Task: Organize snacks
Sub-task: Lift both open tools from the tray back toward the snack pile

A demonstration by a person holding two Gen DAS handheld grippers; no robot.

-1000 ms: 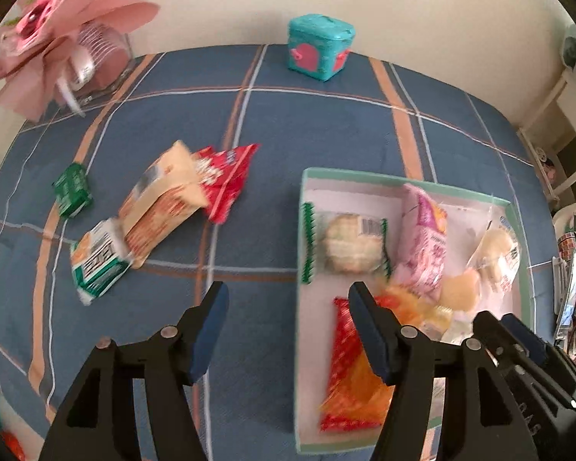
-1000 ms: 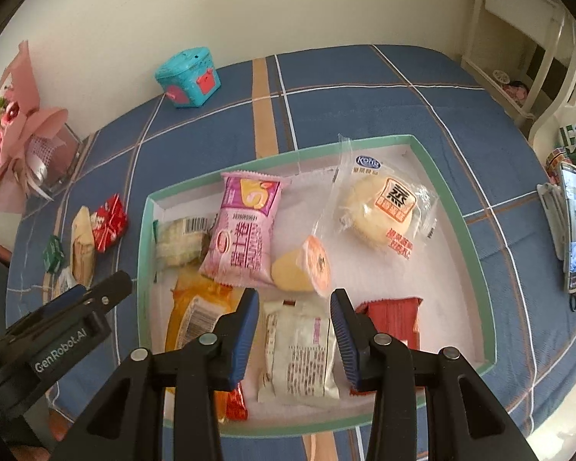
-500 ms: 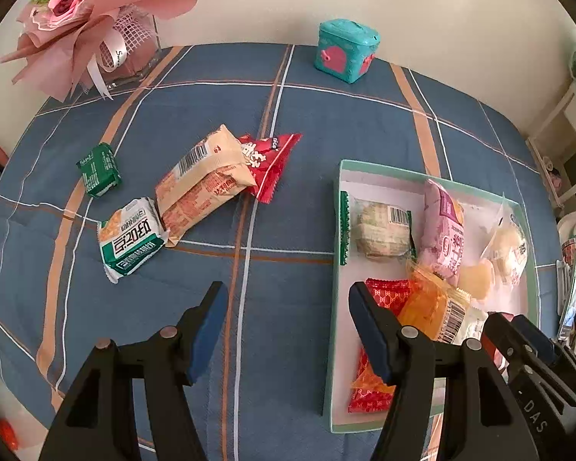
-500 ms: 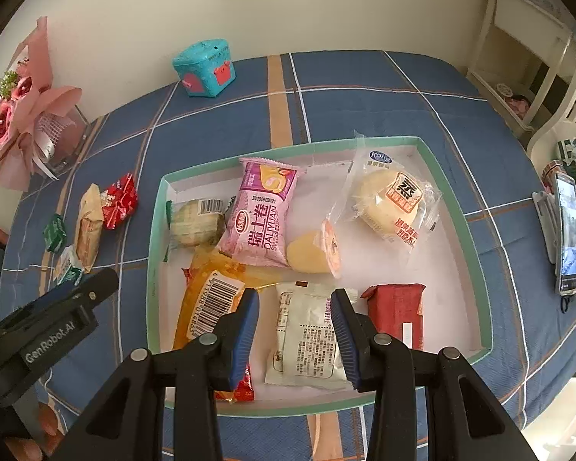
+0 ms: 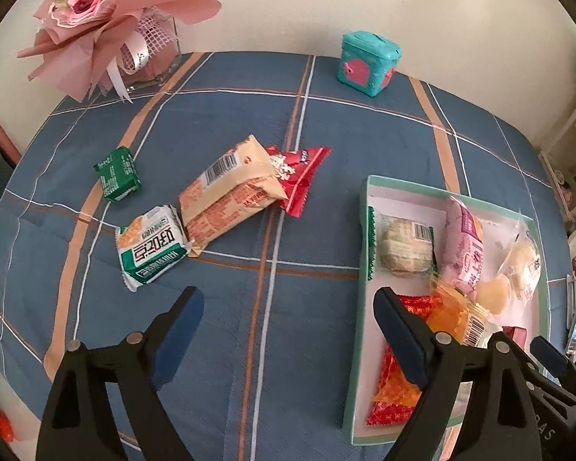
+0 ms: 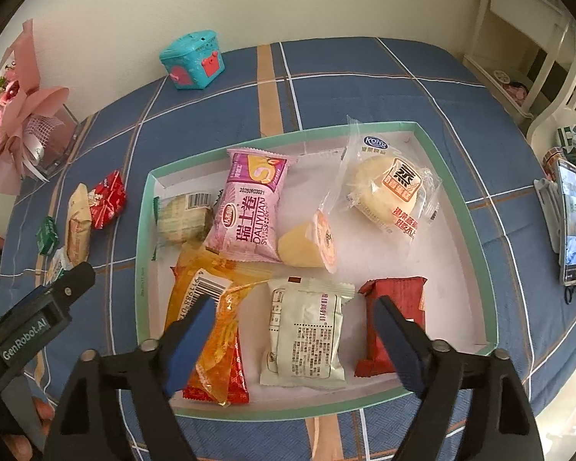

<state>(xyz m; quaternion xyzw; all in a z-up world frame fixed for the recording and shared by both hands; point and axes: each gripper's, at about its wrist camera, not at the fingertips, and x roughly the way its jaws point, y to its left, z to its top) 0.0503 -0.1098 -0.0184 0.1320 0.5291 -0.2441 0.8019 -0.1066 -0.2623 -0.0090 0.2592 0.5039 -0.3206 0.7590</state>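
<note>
A green-rimmed white tray [image 6: 460, 207] holds several snacks, among them a pink roll packet [image 6: 251, 207], a white packet [image 6: 307, 334] and a red packet [image 6: 393, 319]. My right gripper [image 6: 293, 330] is open and empty above the white packet. My left gripper [image 5: 288, 320] is open and empty over the blue cloth, left of the tray [image 5: 363, 230]. Loose on the cloth lie a tan packet [image 5: 228, 188], a red packet [image 5: 297, 176], a green-white packet [image 5: 151, 247] and a small green packet [image 5: 117, 174].
A teal box [image 5: 366, 63] stands at the back by the wall. A pink bouquet [image 5: 107, 19] sits at the back left. A phone [image 6: 570, 223] lies at the table's right edge, with white furniture [image 6: 526, 57] beyond.
My right gripper has opened wide over the white packet in the tray. My left gripper's view has swung left, so the loose snacks sit nearer the centre.
</note>
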